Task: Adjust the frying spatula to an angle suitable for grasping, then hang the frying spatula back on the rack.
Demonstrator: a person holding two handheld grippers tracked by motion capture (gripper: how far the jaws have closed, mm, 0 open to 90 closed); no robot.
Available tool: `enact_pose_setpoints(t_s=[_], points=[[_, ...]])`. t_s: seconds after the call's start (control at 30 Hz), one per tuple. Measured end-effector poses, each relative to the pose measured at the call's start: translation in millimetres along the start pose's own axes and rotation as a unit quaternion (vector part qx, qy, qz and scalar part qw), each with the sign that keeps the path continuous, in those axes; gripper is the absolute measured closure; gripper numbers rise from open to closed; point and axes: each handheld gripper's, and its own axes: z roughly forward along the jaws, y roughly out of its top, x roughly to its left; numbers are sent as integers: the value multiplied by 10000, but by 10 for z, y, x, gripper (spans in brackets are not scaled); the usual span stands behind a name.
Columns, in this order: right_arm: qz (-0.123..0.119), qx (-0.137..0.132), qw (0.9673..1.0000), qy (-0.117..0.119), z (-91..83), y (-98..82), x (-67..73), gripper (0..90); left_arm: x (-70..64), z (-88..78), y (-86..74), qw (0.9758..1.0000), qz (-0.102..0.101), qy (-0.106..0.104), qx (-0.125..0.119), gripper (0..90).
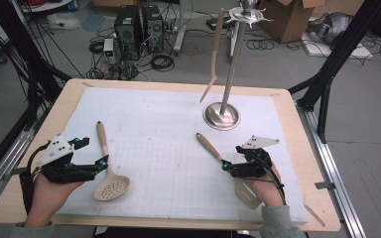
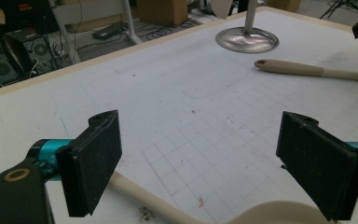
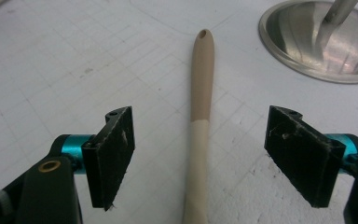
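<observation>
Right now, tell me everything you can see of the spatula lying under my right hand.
The spatula lies flat on the white mat, handle pointing up-left toward the metal stand base without reaching it. The handle looks wooden or plastic, tan at the far end with a small hanging hole, paler nearer the blade. The cream blade shows partly beneath the hand. The right tool straddles the handle with jaws open, pads clear of it on both sides.
</observation>
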Motion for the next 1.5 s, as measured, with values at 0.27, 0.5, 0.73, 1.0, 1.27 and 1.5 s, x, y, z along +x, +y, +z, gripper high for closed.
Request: enact_pose_setpoints(t_s=[0.27,0.5,0.73,1.0,1.27,1.5], points=[[-64,93,9999,-75,36,-1,-27,233,-19,-3,-9,10000,26,11,43,145],[-112,122,9998,-94,69,6,-35,234,-28,-21,-8,10000,30,27,27,145],[-140,298,9993,-187,121,-2,-61,234,-1,12,-30,10000,9,22,81,145],[-191,536,9981,-224,205,-27,-86,235,-15,-17,-29,10000,23,36,60,145],[-151,777,9967,-176,267,-40,-103,271,-8,2,-51,9999,9,49,106,145],[-200,998,9947,-125,338,-45,-99,313,-16,19,-62,9999,22,29,144,145]])
